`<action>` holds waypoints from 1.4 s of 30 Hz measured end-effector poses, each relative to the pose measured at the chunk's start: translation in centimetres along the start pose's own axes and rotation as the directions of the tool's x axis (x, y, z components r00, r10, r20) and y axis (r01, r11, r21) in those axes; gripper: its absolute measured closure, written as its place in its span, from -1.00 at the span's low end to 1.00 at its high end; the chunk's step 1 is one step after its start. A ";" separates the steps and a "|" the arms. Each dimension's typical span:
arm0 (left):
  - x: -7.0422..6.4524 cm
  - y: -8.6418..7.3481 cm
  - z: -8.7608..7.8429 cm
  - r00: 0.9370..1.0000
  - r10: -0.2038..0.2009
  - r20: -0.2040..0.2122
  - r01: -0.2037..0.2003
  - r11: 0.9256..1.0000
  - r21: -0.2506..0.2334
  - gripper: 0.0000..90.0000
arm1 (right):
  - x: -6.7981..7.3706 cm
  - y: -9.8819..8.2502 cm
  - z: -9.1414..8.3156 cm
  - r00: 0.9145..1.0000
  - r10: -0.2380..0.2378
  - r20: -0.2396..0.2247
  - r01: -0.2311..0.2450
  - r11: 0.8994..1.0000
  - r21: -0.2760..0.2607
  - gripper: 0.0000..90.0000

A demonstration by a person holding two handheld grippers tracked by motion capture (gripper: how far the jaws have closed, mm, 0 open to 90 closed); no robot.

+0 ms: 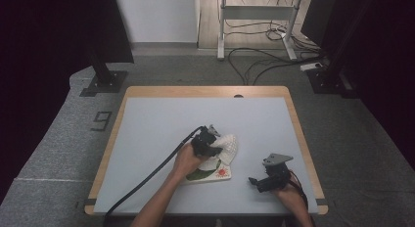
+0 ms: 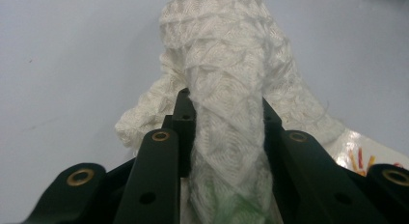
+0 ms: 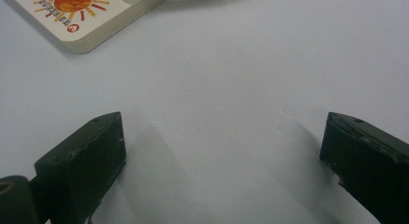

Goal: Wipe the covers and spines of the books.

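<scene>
two bare forearms, no sleeves showing, each hand around a black gripper. the left gripper [image 1: 209, 143] is a blocky black body with a thick black cable trailing from its back end. up close its two jaws are flat black bars with brass-ringed screw holes and small plain holes along them. the right gripper [image 1: 255, 182] carries a grey three-cornered plate on top and thin red and black wires behind it. its jaw tips are chunky black blocks with scuffed, chipped edges.
</scene>
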State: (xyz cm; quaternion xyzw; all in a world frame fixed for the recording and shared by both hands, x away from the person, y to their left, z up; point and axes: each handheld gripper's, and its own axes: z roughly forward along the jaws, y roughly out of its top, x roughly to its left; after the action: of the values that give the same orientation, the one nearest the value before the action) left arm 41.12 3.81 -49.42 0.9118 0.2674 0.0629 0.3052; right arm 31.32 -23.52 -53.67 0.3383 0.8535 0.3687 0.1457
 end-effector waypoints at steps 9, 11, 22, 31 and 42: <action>-0.4 0.8 0.8 1.000 -0.004 0.026 0.004 1.000 -0.009 0.57 | 0.0 0.0 0.0 1.000 -0.002 0.000 0.002 1.000 -0.001 -0.96; -0.4 0.8 0.8 1.000 -0.002 0.028 0.002 1.000 -0.010 0.57 | 0.0 0.0 0.0 1.000 -0.004 0.000 0.004 1.000 -0.001 -0.96; -2.3 0.3 0.5 0.998 0.039 0.059 -0.039 0.999 -0.002 0.57 | 0.0 0.0 0.0 1.000 -0.007 -0.005 0.007 1.000 -0.003 -0.94; -2.7 -0.2 0.3 0.995 0.049 0.088 -0.049 0.999 -0.012 0.59 | 0.0 0.0 -0.1 1.000 -0.007 -0.003 0.007 1.000 -0.003 -0.93; -1.7 -1.8 -0.8 0.995 0.027 0.100 -0.024 0.999 -0.031 0.61 | 0.0 0.0 -0.1 1.000 -0.009 -0.003 0.009 1.000 -0.005 -0.92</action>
State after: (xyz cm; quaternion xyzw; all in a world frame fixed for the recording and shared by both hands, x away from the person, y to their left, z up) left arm 38.65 4.58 -49.74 0.9124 0.2392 0.0247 0.3311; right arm 31.25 -23.54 -53.65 0.3334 0.8542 0.3709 0.1468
